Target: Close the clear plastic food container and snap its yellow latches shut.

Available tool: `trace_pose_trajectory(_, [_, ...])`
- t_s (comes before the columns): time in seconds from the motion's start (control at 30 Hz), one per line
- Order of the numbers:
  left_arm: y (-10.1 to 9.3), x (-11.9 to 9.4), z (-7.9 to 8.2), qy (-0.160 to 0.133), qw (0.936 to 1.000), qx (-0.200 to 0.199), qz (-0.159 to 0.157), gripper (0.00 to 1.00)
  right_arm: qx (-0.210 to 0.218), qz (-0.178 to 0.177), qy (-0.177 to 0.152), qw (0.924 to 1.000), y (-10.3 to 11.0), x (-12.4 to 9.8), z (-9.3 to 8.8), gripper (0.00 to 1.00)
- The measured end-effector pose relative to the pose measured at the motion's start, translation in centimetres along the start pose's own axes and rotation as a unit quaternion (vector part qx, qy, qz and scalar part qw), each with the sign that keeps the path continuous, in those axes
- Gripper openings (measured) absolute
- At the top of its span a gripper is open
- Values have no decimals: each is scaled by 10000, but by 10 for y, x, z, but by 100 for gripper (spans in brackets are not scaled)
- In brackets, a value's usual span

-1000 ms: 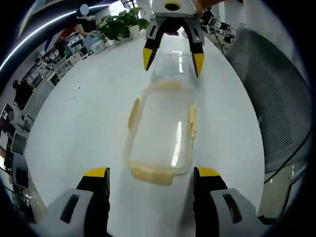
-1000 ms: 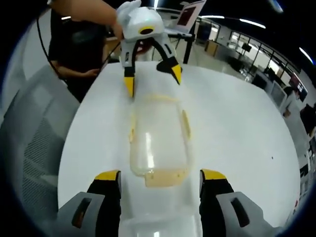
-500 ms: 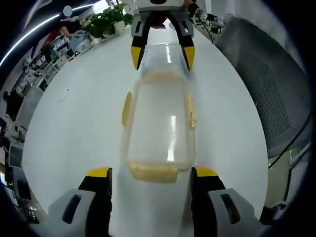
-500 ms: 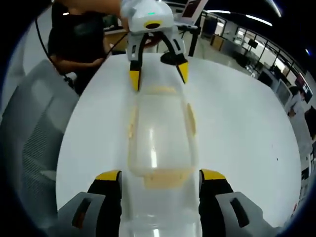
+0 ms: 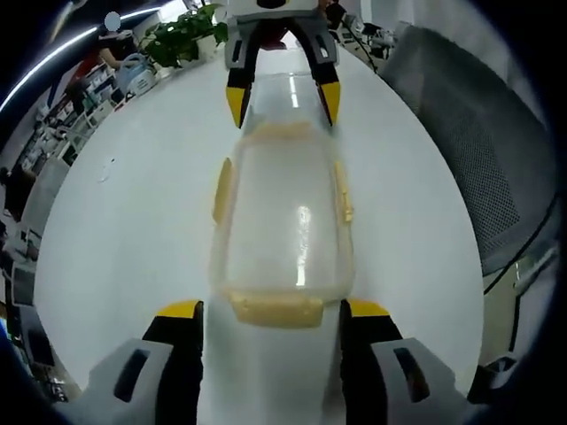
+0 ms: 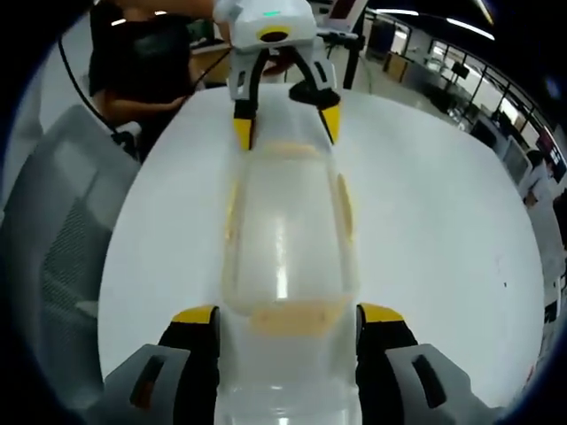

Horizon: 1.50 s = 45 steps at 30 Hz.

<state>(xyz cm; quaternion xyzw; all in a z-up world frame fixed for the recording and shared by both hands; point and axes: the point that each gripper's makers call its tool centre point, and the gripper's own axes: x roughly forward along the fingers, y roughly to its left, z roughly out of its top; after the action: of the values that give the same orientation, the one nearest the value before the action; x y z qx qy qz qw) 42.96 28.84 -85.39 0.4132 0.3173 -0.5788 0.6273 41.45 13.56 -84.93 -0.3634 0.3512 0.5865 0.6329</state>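
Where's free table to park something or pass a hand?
Bare white table lies along both long sides of the clear container, out to the table edge; the mesh chair sits beyond one side. Crowded at both short ends: left gripper and right gripper, both open, straddle them.

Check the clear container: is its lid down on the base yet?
Down, it seems: the lid lies flat over the container, yellow latches around its rim. Whether they are snapped, cannot tell.
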Motion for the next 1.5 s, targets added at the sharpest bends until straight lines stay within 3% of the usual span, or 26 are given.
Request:
trace_pose_trajectory(0.63, [-3,2,-1,-191,9991,-14,-390,51,-119,67,108,9998,-3,8,-5,53])
trace_pose_trajectory(0.77, [-6,4,0,-248,9984,33,-507,47,-200,104,256,9994,-1,11,-11,52])
trace_pose_trajectory(0.93, [-11,3,-1,-238,9976,-123,-643,42,-36,173,234,9996,1,11,-12,49])
trace_pose_trajectory(0.97, [-11,3,-2,-259,9976,-121,-630,42,73,309,270,9991,6,11,-14,47])
trace_pose_trajectory(1.17, [-13,2,0,-204,9981,9,-581,40,-39,233,254,9994,5,10,-14,40])
trace_pose_trajectory(1.23, [-12,3,0,-96,9983,-13,-566,40,-44,247,241,9994,5,10,-14,39])
trace_pose_trajectory(1.5, [-13,3,-1,-112,9983,-59,-572,40,26,210,247,9995,6,11,-13,40])
